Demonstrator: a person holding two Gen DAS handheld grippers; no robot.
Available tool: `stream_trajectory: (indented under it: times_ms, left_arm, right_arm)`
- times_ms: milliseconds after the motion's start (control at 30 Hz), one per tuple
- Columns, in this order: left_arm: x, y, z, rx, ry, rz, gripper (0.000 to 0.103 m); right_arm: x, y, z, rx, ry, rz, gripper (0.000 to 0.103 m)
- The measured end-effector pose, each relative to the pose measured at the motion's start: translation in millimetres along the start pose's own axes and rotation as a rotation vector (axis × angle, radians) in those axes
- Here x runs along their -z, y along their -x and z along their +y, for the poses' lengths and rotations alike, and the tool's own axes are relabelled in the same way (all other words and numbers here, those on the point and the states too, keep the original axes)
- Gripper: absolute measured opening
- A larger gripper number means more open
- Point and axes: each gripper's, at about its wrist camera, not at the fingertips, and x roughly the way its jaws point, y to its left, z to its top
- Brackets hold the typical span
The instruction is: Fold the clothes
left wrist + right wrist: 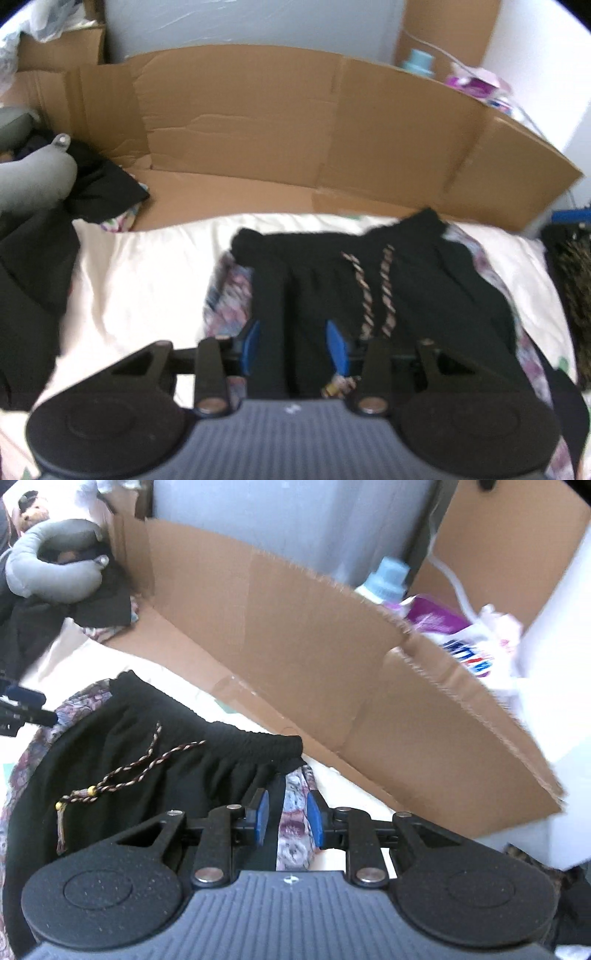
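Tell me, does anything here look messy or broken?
Yes. The cardboard sheet behind the black drawstring garment has a ragged, torn top edge, and dark clothes sit crumpled in a heap at the left, under a grey neck pillow.

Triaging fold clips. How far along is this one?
Done: black shorts lie folded on the patterned cloth, drawstring up. In hand: nothing; left tongs and right tongs are open. Left: dark clothes heaped beside them, unfolded.

right gripper (284, 818) jaws apart over right edge of black drawstring garment (147, 775) lying on floral fabric (295, 834); cardboard sheet (295, 635) far, grey neck pillow (48, 572) far left.
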Motion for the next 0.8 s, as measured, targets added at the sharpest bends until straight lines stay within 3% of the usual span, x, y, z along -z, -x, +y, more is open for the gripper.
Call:
stream_trajectory:
  times_ms: [133, 500, 800]
  left_arm:
    - [14.1, 29.2, -16.1, 0.004, -0.02, 0.006, 0.055]
    - [46.4, 90.3, -55.6, 0.06, 0.013, 0.018, 0.055]
    - [86.8, 109.5, -86.5, 0.156, 0.037, 0.018, 0.055]
  right_arm:
    - [21.8, 42.1, -0.1, -0.046, -0.066, -0.016, 0.035]
    - [94.3, 139.3, -2.6, -0.127, -0.136, -0.027, 0.036]
    - [160.6, 162.7, -2.5, -0.168, -0.192, -0.014, 0.036]
